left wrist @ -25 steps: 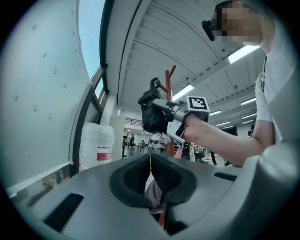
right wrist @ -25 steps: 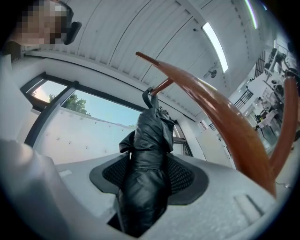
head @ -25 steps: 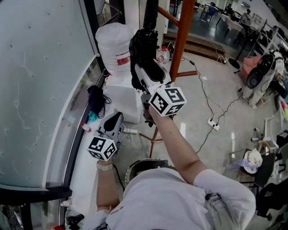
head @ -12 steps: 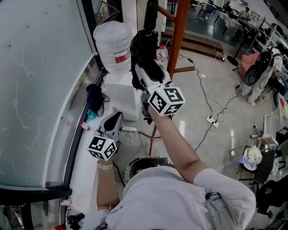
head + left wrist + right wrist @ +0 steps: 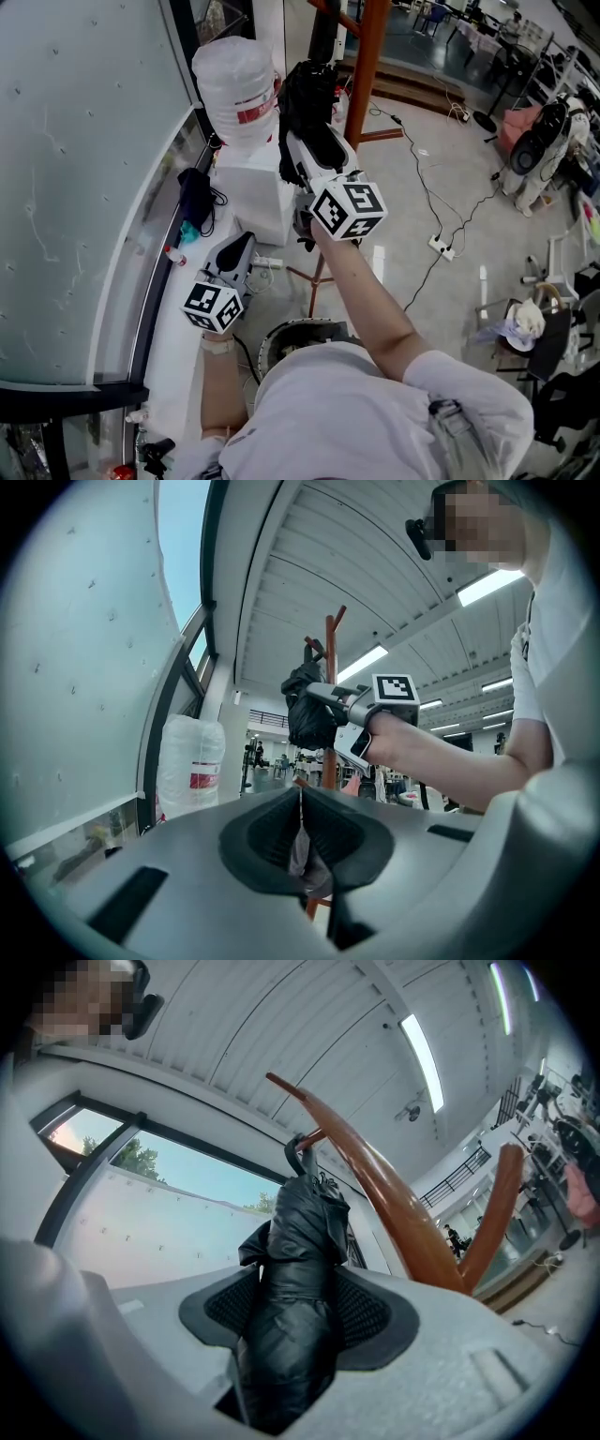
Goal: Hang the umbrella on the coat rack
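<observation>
A folded black umbrella (image 5: pixel 305 94) stands upright between the pads of my right gripper (image 5: pixel 305 155), which is shut on it and raised high. In the right gripper view the umbrella (image 5: pixel 295 1269) fills the gap in the right gripper (image 5: pixel 292 1321), and its top loop (image 5: pixel 298 1152) sits close beside a curved brown arm of the coat rack (image 5: pixel 375 1185). The coat rack's pole (image 5: pixel 375 66) rises just right of the umbrella. My left gripper (image 5: pixel 244 242) hangs lower, shut and holding nothing. From the left gripper (image 5: pixel 302 822) I see the umbrella (image 5: pixel 307 714) next to the rack (image 5: pixel 330 639).
A curved window wall (image 5: pixel 84 187) runs along the left with a white sill. A wrapped white bundle (image 5: pixel 234 89), a white box (image 5: pixel 248 202) and a black pouch (image 5: pixel 195 202) stand near the rack. Cables (image 5: pixel 441 244) lie on the floor to the right.
My right gripper has carried the umbrella slightly farther toward the rack's upper arms. The left gripper has hardly moved.
</observation>
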`<act>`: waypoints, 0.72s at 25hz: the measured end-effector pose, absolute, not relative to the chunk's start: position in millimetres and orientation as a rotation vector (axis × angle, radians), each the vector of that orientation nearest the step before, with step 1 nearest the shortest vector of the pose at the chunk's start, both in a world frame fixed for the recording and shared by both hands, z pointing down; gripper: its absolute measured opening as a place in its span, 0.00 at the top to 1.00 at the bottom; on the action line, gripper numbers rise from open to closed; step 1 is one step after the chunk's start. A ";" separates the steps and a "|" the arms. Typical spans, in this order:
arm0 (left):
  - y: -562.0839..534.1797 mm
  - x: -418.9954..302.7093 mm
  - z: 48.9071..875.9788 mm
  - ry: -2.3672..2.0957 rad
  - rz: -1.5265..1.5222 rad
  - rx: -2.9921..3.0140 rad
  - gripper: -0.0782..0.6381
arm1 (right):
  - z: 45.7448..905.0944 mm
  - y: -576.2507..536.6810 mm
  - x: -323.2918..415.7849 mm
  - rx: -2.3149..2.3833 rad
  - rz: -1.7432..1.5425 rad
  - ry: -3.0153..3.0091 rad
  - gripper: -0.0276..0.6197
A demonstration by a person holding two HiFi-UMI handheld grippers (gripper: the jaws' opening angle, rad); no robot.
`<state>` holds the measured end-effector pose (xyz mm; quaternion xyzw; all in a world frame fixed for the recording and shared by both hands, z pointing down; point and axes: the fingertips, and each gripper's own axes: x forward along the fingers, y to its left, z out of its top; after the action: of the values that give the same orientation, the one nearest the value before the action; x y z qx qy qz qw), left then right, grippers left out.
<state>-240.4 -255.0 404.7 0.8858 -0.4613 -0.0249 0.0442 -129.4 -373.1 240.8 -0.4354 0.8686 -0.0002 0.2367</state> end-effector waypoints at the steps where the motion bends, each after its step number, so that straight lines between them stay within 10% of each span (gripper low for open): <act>1: -253.3 -239.3 405.4 -1.409 -0.075 2.705 0.89 | 242.4 -371.6 -127.0 -1.201 0.002 2.380 0.58; 18: -240.2 -212.2 429.6 -1.360 -0.051 2.676 0.89 | 262.4 -359.0 -106.4 -1.180 0.003 2.395 0.57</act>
<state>-212.2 -240.2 429.6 0.8891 -0.4520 -0.0168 0.0695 -106.4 -359.0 262.4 -0.4297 0.8722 0.0013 0.2337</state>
